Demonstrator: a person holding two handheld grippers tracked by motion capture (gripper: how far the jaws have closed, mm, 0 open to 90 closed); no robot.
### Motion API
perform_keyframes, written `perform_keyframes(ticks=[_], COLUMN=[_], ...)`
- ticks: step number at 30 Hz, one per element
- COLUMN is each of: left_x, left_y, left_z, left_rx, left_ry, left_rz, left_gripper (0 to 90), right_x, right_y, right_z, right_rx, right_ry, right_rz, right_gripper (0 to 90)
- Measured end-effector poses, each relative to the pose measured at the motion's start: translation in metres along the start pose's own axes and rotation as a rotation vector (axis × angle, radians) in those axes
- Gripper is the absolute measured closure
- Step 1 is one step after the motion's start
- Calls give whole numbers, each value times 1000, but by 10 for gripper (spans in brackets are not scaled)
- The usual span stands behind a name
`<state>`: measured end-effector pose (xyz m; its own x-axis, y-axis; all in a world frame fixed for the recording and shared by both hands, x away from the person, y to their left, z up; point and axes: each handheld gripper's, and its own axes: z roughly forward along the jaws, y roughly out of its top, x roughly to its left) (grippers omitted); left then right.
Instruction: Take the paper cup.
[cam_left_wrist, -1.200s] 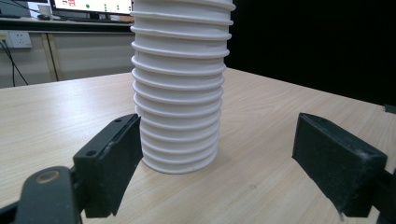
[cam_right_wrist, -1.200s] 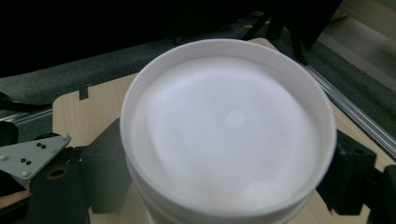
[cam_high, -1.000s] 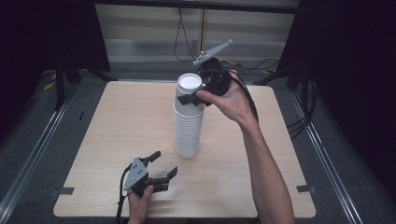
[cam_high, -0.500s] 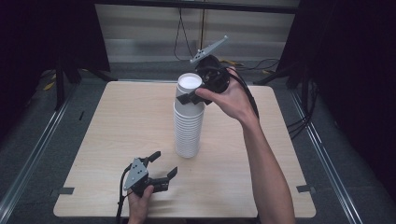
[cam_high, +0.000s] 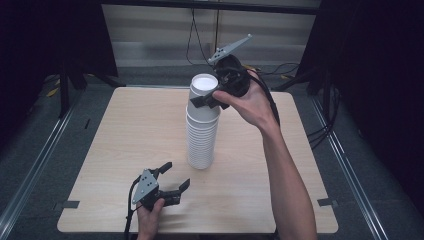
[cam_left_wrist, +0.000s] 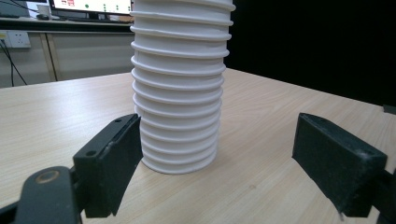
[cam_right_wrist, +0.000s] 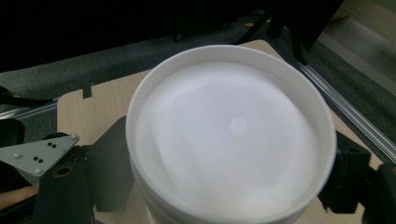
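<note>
A tall stack of white paper cups (cam_high: 201, 140) stands in the middle of the wooden table (cam_high: 125, 125). My right gripper (cam_high: 206, 95) is up at the top of the stack, with its jaws on either side of the top cup (cam_high: 205, 86) and shut on it. In the right gripper view the top cup (cam_right_wrist: 231, 135) sits between the two black jaws, seen from above. My left gripper (cam_high: 176, 174) rests near the table's front edge, open, with nothing between its jaws. In the left gripper view the stack (cam_left_wrist: 180, 93) stands a short way beyond the spread jaws.
Bare tabletop lies on both sides of the stack. Dark floor with metal rails (cam_high: 30, 170) runs along the table's sides, and cables (cam_high: 195, 40) hang at the back. A forearm (cam_high: 285, 180) crosses the right half of the table.
The right gripper and the top cup have edged slightly upward. The left gripper has stayed where it was.
</note>
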<state>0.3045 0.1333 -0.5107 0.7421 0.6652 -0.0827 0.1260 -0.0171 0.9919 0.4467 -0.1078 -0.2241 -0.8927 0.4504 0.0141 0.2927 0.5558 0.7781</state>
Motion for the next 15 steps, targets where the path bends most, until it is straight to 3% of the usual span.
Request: perform_keyframes(ticks=[15], left_x=[0], left_y=[0], left_z=[0], left_rx=[4], left_ry=[7], left_rz=[3], left_gripper=[156], right_x=[0], right_y=[-1], right_z=[-12], right_rx=[-115], right_ry=[-2], right_rz=[10], right_gripper=[215])
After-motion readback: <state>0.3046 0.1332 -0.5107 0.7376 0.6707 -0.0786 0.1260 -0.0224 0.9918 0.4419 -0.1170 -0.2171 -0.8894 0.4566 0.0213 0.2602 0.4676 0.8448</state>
